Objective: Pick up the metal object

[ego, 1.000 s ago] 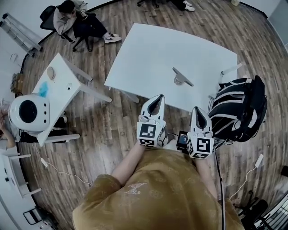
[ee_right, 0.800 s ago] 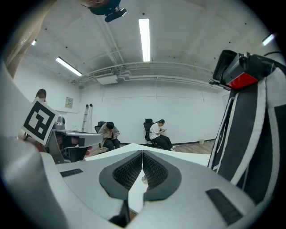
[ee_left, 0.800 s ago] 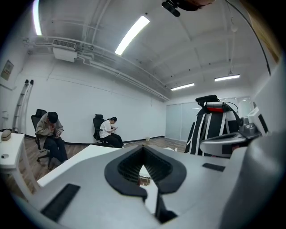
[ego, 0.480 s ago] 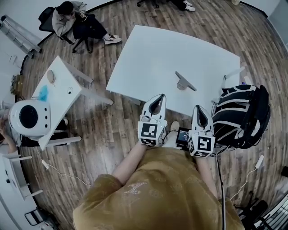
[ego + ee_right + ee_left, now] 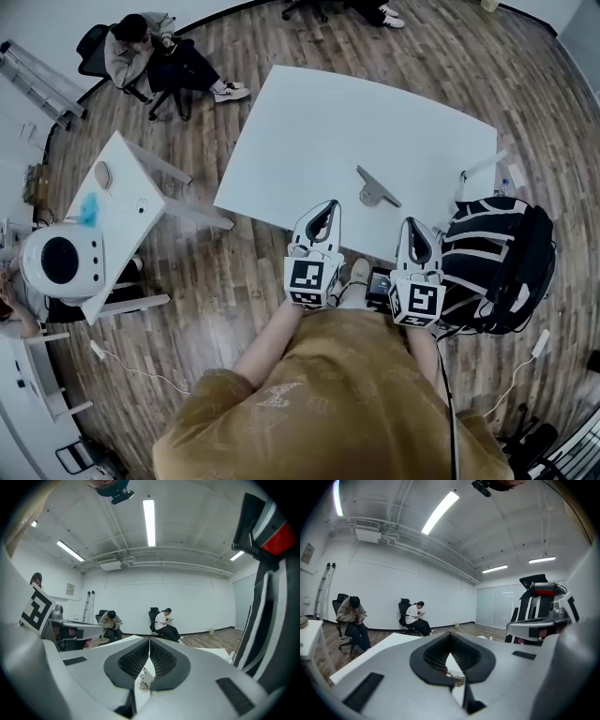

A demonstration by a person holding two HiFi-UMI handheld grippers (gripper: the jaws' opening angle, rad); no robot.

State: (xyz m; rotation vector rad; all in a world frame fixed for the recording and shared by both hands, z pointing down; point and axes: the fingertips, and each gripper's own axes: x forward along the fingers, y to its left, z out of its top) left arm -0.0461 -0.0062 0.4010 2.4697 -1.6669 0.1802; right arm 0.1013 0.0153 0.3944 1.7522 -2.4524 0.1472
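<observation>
Head view: one metal object (image 5: 377, 187) (two tools (image 5: 332, 203) (image 5: 412, 225)).

White table (image 5: 319, 122) on the wood floor (image 5: 225, 272), one metal object (image 5: 375, 189) near its front edge.

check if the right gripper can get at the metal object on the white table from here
Probably yes: the metal object sits on the white table near its front edge, just ahead of the right gripper, nothing between them. Its jaws are together, so they'd need to open first.
</observation>
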